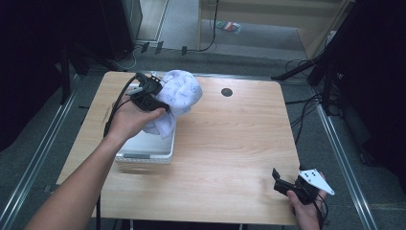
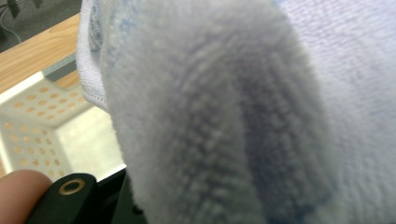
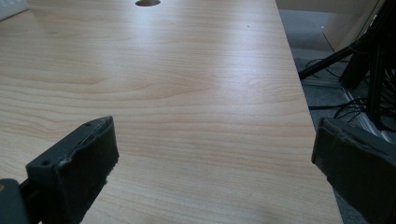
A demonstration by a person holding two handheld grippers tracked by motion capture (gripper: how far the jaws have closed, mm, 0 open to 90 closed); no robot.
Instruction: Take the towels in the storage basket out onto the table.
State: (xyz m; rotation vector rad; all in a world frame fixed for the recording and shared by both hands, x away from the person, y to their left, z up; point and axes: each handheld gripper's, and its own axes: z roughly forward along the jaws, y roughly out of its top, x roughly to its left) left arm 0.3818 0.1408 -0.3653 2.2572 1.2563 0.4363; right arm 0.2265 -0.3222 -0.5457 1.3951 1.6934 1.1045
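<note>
High view overlooks the table (image 1: 230, 143); right gripper view skims it close

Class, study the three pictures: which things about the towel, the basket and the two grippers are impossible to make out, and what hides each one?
1. Left gripper jaws: the towel covers them in the high view and the left gripper view, so the grip is unseen.
2. Basket contents: hidden by towel and hand in the high view; blurred in the left gripper view.
3. Towel's full shape: bunched, and cut off by the left gripper view's edges.
4. Right gripper body: cut off at the bottom edge of its own view.

Black left gripper (image 1: 152, 91) with brass screw hole, right gripper (image 1: 287, 184) grey plate, bare forearms
</note>
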